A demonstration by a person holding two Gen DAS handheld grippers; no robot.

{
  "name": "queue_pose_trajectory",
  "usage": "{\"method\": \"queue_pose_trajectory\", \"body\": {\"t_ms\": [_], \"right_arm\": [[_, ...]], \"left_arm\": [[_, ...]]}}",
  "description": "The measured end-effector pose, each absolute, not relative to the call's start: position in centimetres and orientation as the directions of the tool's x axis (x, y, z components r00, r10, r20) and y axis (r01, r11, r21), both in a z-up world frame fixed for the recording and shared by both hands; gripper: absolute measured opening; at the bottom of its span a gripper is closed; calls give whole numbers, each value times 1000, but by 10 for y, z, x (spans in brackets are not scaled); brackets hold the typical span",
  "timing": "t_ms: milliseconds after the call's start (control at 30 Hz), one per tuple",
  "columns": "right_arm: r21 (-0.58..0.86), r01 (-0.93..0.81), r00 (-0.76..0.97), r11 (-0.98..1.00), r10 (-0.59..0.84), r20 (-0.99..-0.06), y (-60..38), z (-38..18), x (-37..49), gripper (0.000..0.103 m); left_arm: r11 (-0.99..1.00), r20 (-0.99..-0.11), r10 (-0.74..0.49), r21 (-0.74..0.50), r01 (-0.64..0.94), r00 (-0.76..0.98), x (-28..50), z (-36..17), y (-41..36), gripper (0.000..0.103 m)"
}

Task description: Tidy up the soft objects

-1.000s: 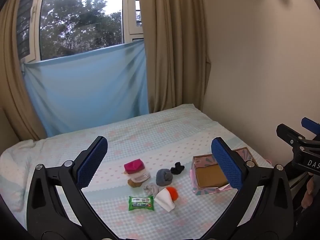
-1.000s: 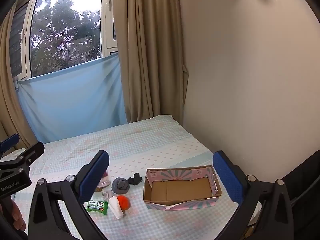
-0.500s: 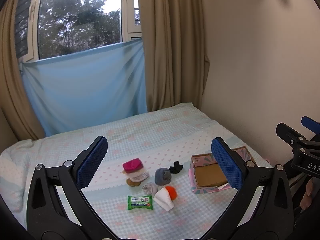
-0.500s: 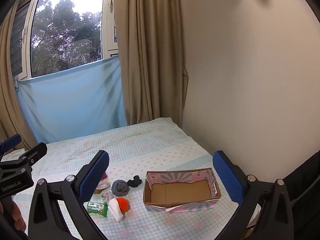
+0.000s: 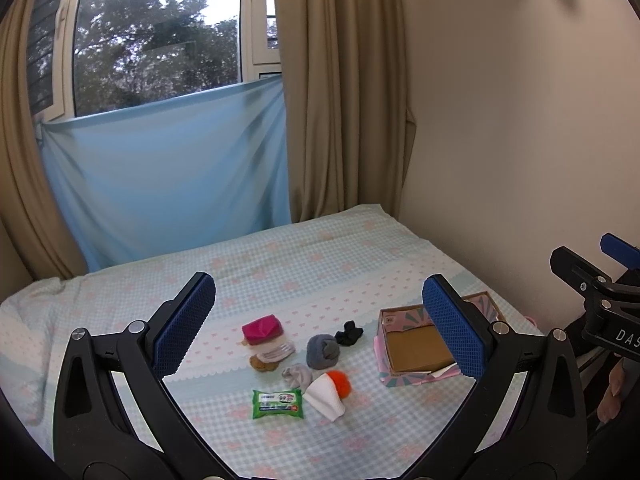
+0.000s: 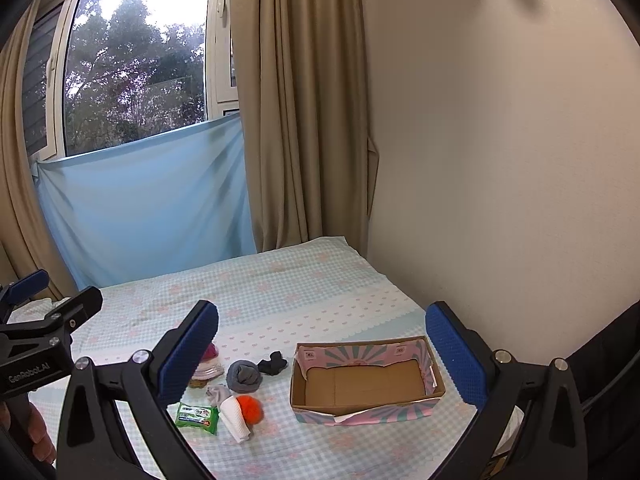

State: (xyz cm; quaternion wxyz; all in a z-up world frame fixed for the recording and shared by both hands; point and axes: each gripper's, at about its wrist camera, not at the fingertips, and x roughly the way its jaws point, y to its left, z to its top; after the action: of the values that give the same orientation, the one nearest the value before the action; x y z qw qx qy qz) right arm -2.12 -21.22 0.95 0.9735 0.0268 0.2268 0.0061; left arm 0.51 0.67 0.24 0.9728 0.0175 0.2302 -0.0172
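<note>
The left tool [image 5: 318, 324] hangs above the bed [image 5: 280, 268] with its blue-padded fingers [image 5: 184, 322] spread wide and nothing between them. The right tool [image 6: 322, 350] is likewise wide open and holds nothing.

Between the left tool's fingers lies a cluster of soft things on the checked bedsheet: a magenta folded cloth [image 5: 262, 328] stacked on a pale striped bundle [image 5: 276, 352], a brown piece [image 5: 262, 364] just under that, a rolled dark grey sock [image 5: 322, 351], a black sock [image 5: 349, 332] just beside it, a small light grey sock [image 5: 297, 375], a white sock [image 5: 325, 399] touching an orange pompom [image 5: 340, 381], and a green wet-wipes pack [image 5: 277, 404].

The left view shows the whole stack at the left of the cluster, but its own right finger covers part of the cardboard box [image 5: 412, 350]. The right view shows the whole box [image 6: 366, 384], open-topped with a pink and teal pattern, bare brown inside, well apart from the cluster to its right; there, however, the left finger hides much of the stack.

Each view catches the other tool at its edge, along with part of the person's hand [image 6: 36, 432]. Behind the bed hang beige curtains [image 6: 304, 120] and a blue cloth [image 6: 148, 200] below the window.
</note>
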Motion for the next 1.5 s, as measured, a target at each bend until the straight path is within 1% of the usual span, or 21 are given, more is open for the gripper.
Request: {"method": "queue_pose_trajectory", "body": {"t_ms": [1500], "right_arm": [[77, -6, 898, 997, 40, -439, -209, 4, -28, 103]], "left_arm": [[999, -454, -31, 20, 45, 891, 4, -2, 6, 103]]}}
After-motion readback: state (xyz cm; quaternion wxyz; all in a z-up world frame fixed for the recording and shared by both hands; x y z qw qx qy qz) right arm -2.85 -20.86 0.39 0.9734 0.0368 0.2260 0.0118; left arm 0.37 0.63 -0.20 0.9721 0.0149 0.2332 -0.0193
